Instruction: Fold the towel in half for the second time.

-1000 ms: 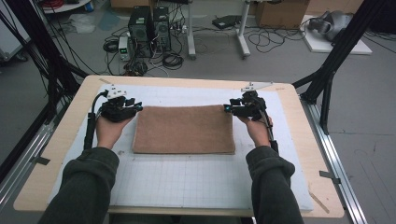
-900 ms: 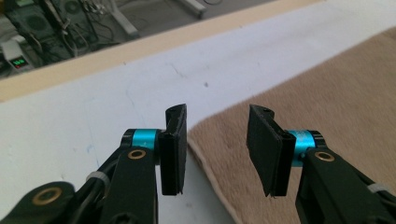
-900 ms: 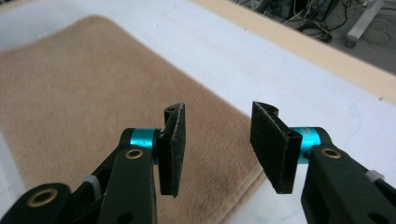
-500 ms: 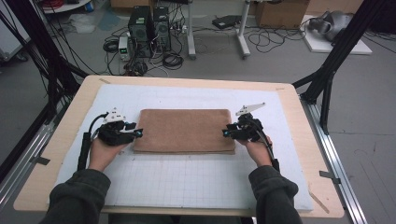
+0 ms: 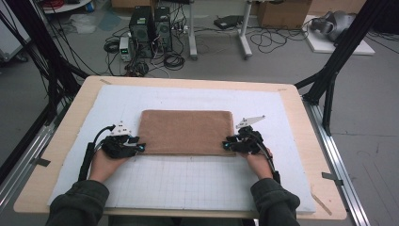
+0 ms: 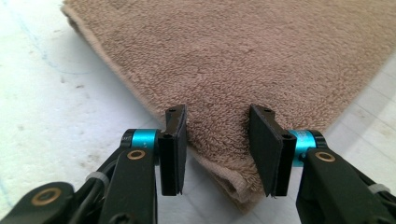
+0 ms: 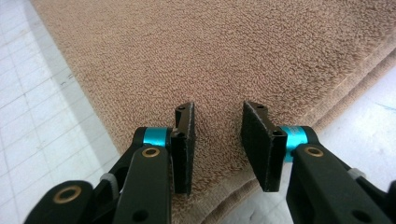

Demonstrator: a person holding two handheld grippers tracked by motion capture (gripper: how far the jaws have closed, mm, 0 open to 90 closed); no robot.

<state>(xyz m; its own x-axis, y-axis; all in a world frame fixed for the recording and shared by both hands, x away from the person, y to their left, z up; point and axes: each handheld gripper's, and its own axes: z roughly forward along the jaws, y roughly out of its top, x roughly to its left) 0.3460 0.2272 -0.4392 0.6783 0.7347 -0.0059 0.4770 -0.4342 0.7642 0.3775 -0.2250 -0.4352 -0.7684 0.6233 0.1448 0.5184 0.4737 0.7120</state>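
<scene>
Tongs, two pairs, hand-held: left gripper (image 5: 139, 148) and right gripper (image 5: 227, 145), each lying low at a near corner of the towel (image 5: 187, 132); a matched, mirrored placement, judged to be the hold for carrying one edge over in a fold. Left gripper (image 6: 217, 142): jaws apart, straddling the towel's corner, pads level with the pile but not visibly pinching it; the doubled edge shows below, between the jaws. Right gripper (image 7: 217, 140): jaws likewise apart over the cloth near its corner; its jaws have just been closing, the towel between them, no firm clamp yet to be seen. Towel: brown terry, already doubled (layered hems show at the right in the right gripper view), lying flat and square in the middle of the white mat (image 5: 188, 183), long side across the table. The corners are taken rather than the middle, presumably so the edge lifts evenly and stays straight. Mat: white, gridded on the near half, covering most of the wooden table (image 5: 75, 108). Hands and dark sleeves enter from the near edge. Beyond the table: floor with computer towers (image 5: 150, 26) and loose cables.
</scene>
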